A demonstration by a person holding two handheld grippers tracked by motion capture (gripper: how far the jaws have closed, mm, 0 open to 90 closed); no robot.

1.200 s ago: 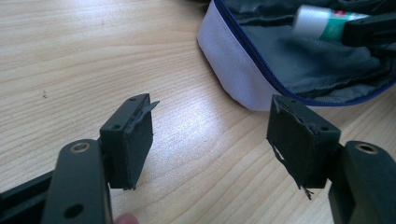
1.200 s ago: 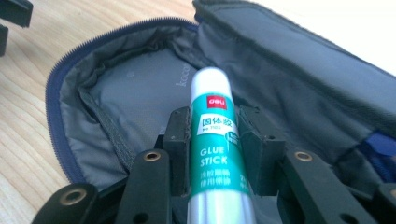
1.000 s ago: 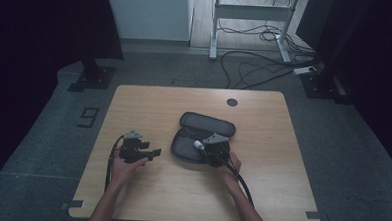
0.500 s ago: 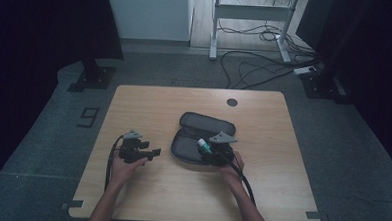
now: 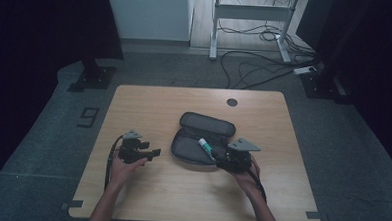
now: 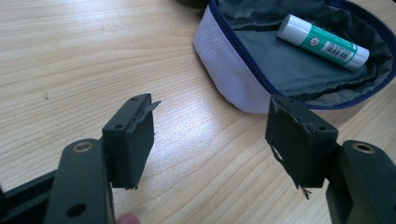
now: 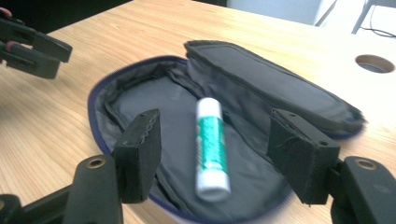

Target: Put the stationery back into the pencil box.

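On the wooden counter, seen from the high view, an open dark pouch lies near the middle with its lid folded back toward the far edge. A glue stick with a green label rests inside the near half. The right claw sits at the pouch's near right rim, held by the person's right hand. The left claw is off to the left of the pouch, apart from it, in the left hand, low over bare wood.

From the left gripper view, the left claw is spread wide and holds nothing; bare wood shows between its pads. Beyond it lies the pouch, its pale side wall and blue zipper edge toward the camera, with the glue stick lying on the grey lining.

From the right gripper view, the right claw is likewise wide open and empty, poised just over the pouch. The glue stick lies on the lining between the two pads, touching neither. The left claw shows at the upper left.
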